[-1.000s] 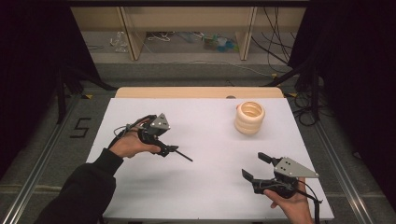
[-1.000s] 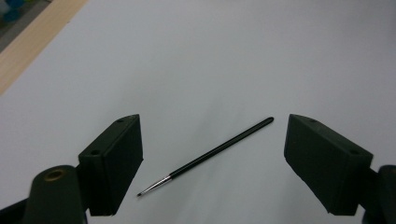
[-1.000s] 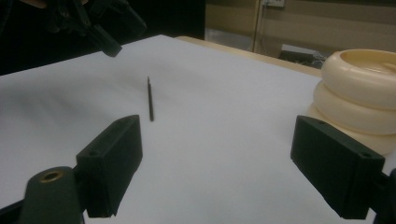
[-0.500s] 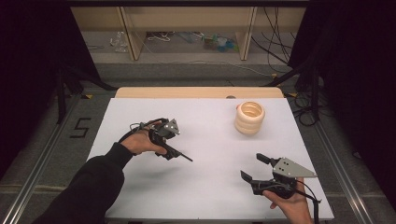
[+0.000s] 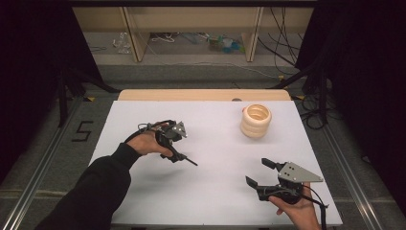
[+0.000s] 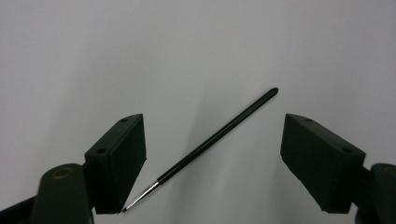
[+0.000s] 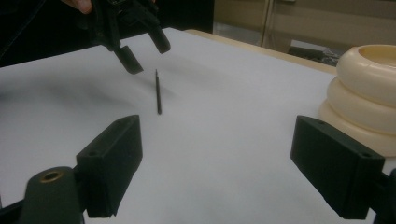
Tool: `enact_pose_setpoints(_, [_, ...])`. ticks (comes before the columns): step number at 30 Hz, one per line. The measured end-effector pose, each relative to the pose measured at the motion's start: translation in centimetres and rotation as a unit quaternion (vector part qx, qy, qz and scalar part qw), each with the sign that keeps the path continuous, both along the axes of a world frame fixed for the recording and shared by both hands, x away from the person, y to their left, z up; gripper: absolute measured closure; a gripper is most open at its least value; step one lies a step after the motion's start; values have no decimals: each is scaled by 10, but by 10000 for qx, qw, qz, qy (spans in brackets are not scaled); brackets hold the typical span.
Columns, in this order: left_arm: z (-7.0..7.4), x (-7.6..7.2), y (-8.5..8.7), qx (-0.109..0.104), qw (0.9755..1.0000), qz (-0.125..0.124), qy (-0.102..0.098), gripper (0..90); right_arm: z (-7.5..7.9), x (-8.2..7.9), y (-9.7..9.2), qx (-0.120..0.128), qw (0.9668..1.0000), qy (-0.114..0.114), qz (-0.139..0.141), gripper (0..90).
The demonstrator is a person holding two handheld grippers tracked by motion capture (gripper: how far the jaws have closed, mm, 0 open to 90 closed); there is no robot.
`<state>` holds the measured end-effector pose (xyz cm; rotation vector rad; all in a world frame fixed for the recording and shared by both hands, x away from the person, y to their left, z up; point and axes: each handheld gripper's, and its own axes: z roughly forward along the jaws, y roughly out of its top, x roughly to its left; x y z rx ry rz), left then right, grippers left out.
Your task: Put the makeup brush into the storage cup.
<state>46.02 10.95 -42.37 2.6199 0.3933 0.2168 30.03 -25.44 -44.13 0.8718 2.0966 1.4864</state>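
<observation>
A thin black paintbrush lies flat on the white table, left of centre. My left gripper hovers just over its near end, open. In the left gripper view the paintbrush runs diagonally between the two spread jaws, bristle tip beside the left one, and touches neither. My right gripper is open and holds nothing near the front right edge. In the right gripper view the paintbrush lies ahead, with the left gripper above its far end.
A cream holder of stacked rings stands at the back right of the table; in the right gripper view the cream holder is at the right. A wooden strip borders the far edge. Dark floor and rails surround the table.
My left hand has moved its gripper to the right and brought it over the paintbrush. The paintbrush has not moved, and the right gripper has barely shifted.
</observation>
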Motion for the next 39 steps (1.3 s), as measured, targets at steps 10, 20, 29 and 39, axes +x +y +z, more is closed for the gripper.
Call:
enact_pose_setpoints(10, [-21,6,-4,389,9991,-80,164,224,0,0,0,-126,9999,78,22,178])
enact_pose_setpoints(20, [-29,16,-5,662,9975,-160,199,256,-2,1,1,-132,9999,2,84,180])
enact_pose_setpoints(29, [-27,16,-10,787,9964,-249,178,276,-2,1,2,-150,9998,11,95,181])
enact_pose_setpoints(39, [-31,16,-12,885,9954,-331,145,293,-2,0,2,-207,9997,43,92,181])
